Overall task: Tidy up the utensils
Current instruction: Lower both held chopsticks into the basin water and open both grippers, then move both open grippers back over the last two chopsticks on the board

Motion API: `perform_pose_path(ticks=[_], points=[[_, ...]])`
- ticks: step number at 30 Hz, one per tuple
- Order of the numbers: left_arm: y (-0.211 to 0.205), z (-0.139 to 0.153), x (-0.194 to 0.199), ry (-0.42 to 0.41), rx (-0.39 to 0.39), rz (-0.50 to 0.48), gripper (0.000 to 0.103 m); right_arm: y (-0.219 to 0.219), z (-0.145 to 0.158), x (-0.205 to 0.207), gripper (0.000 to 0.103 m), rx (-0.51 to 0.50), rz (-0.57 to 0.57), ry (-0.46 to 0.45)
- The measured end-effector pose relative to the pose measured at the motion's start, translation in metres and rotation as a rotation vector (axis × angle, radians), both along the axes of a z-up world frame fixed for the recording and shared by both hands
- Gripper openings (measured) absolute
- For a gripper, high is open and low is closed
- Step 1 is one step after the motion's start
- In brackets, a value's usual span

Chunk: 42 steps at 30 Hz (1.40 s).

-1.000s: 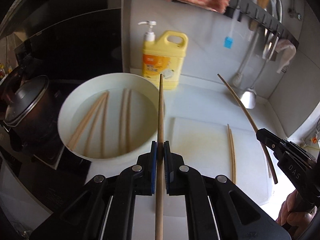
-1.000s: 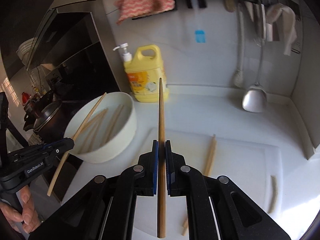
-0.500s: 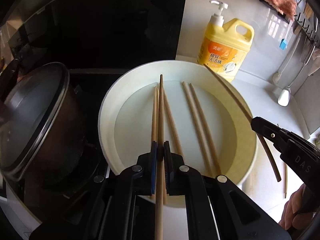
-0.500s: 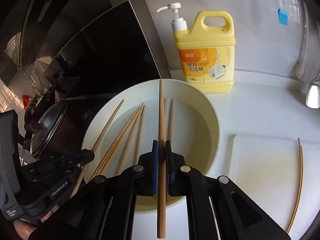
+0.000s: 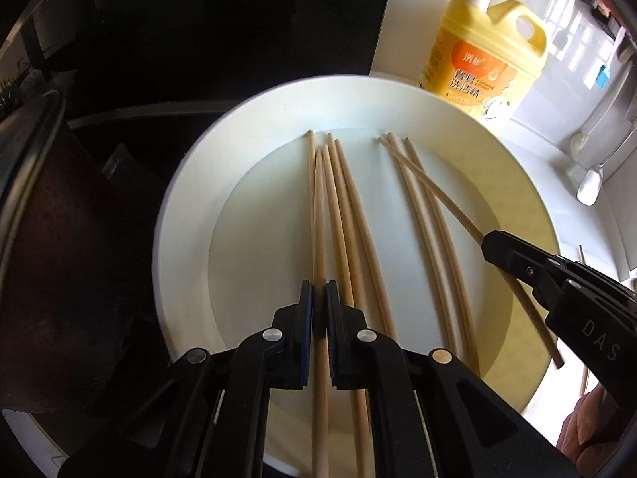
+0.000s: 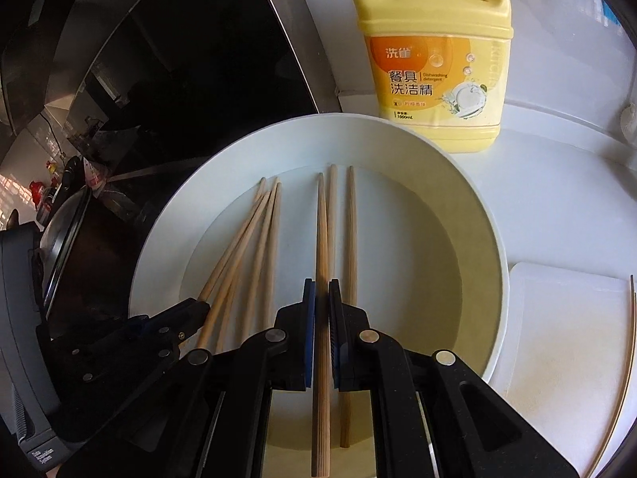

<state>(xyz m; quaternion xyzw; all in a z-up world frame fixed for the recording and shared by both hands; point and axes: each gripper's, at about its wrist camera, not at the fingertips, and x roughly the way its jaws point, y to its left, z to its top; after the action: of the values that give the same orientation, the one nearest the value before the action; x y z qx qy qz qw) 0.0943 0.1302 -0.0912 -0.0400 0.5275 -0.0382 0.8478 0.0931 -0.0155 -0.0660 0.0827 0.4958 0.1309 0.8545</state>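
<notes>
A white round basin [image 5: 187, 207] [image 6: 469, 207] holds several wooden chopsticks [image 5: 350, 215] [image 6: 350, 239] lying lengthwise. My left gripper [image 5: 317, 290] is shut on a chopstick [image 5: 318, 215], low over the basin's left half; it also shows in the right wrist view [image 6: 199, 306]. My right gripper [image 6: 321, 286] is shut on a chopstick [image 6: 321, 231], pointing into the basin's middle; it also shows in the left wrist view [image 5: 489, 247]. One more chopstick [image 6: 625, 358] lies on the white cutting board [image 6: 565, 342].
A yellow dish soap bottle [image 5: 485, 55] [image 6: 438, 59] stands behind the basin against the wall. A dark pot with a lid [image 5: 36, 215] [image 6: 63, 231] sits on the black stove, left of the basin. Ladles [image 5: 593, 175] hang at the right.
Both grippers have moved forward and down over the basin with their chopsticks, which now reach down among those lying inside. The basin looms larger in both views.
</notes>
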Motion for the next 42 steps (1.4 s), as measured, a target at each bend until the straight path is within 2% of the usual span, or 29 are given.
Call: perform_pose_path(ticks=[2, 4, 5, 6, 7, 8, 9, 12, 15, 26, 34, 42], points=[[0.0, -0.003, 0.005, 0.014, 0.003, 0.011, 0.008, 0.004, -0.004, 0.005, 0.007, -0.014, 0.014, 0.014], [0.0, -0.002, 0.007, 0.021, 0.007, 0.029, 0.016, 0.005, -0.005, 0.007, 0.009, -0.018, 0.017, 0.026], [0.001, 0.0, 0.007, 0.016, 0.009, 0.036, 0.031, 0.004, -0.004, 0.007, 0.013, -0.022, 0.014, 0.018], [0.002, 0.002, 0.005, 0.006, 0.019, 0.047, 0.058, 0.003, 0.0, 0.006, 0.015, -0.027, 0.013, 0.004], [0.005, 0.007, 0.003, -0.013, 0.038, 0.067, 0.069, 0.001, 0.003, 0.004, 0.02, -0.033, 0.011, -0.009], [0.007, 0.01, 0.0, -0.033, 0.045, 0.081, 0.074, -0.001, 0.006, 0.002, 0.025, -0.036, 0.01, -0.02], [0.009, 0.014, -0.002, -0.044, 0.048, 0.085, 0.074, -0.004, 0.01, -0.001, 0.028, -0.038, 0.007, -0.03], [0.013, 0.02, -0.008, -0.033, 0.043, 0.101, 0.082, -0.011, 0.016, -0.007, 0.038, -0.041, -0.003, -0.051], [0.014, 0.024, -0.013, -0.029, 0.025, 0.113, 0.085, -0.013, 0.02, -0.014, 0.043, -0.037, -0.004, -0.062], [0.005, 0.05, -0.038, -0.058, 0.052, 0.064, 0.091, -0.03, 0.033, -0.045, 0.06, -0.044, -0.044, -0.068], [-0.012, 0.057, -0.06, -0.072, 0.045, -0.025, 0.094, -0.055, 0.035, -0.079, 0.062, -0.059, -0.149, -0.071], [-0.052, 0.069, -0.074, -0.103, 0.034, -0.141, 0.095, -0.106, 0.034, -0.12, 0.065, -0.063, -0.296, -0.051]])
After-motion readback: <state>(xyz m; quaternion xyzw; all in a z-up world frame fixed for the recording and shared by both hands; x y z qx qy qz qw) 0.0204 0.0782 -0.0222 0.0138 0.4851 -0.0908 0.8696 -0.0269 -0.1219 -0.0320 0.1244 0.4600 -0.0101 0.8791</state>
